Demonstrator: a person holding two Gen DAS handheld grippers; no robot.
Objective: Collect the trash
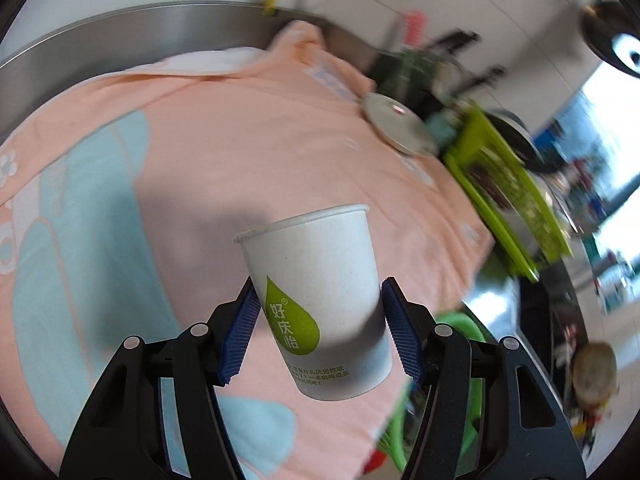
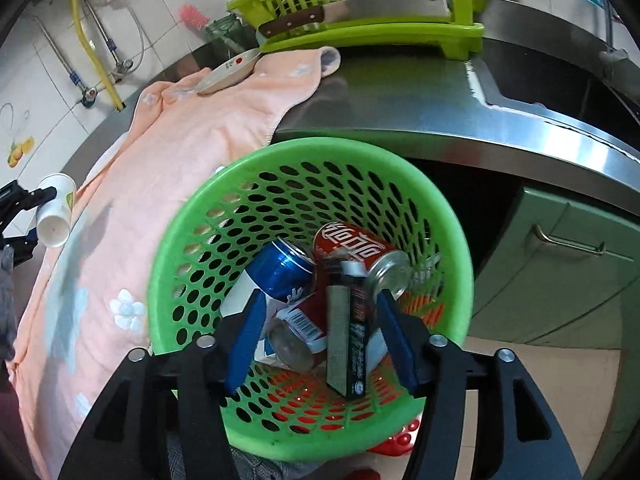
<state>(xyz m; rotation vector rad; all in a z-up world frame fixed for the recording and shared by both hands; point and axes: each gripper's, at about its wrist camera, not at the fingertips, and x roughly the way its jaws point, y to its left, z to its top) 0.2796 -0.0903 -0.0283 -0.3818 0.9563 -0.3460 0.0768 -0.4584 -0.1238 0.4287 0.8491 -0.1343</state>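
My left gripper [image 1: 318,328] is shut on a white paper cup [image 1: 320,300] with a green drop logo and holds it above the pink towel [image 1: 200,140]; the cup also shows at the far left of the right wrist view [image 2: 56,210]. My right gripper [image 2: 320,340] is open above a green perforated basket [image 2: 192,208]. A dark flat box [image 2: 346,344] hangs between its fingers without touching either pad. In the basket lie a red cola can [image 2: 356,252], a blue can [image 2: 276,268] and another red-and-white can [image 2: 300,332].
The pink towel [image 2: 160,152] covers the steel counter [image 2: 380,96]. A small plate [image 2: 228,72] lies on its far edge. A lime dish rack [image 2: 360,4] with a cleaver [image 2: 352,10] stands behind. A green cabinet drawer [image 2: 560,264] is at the right.
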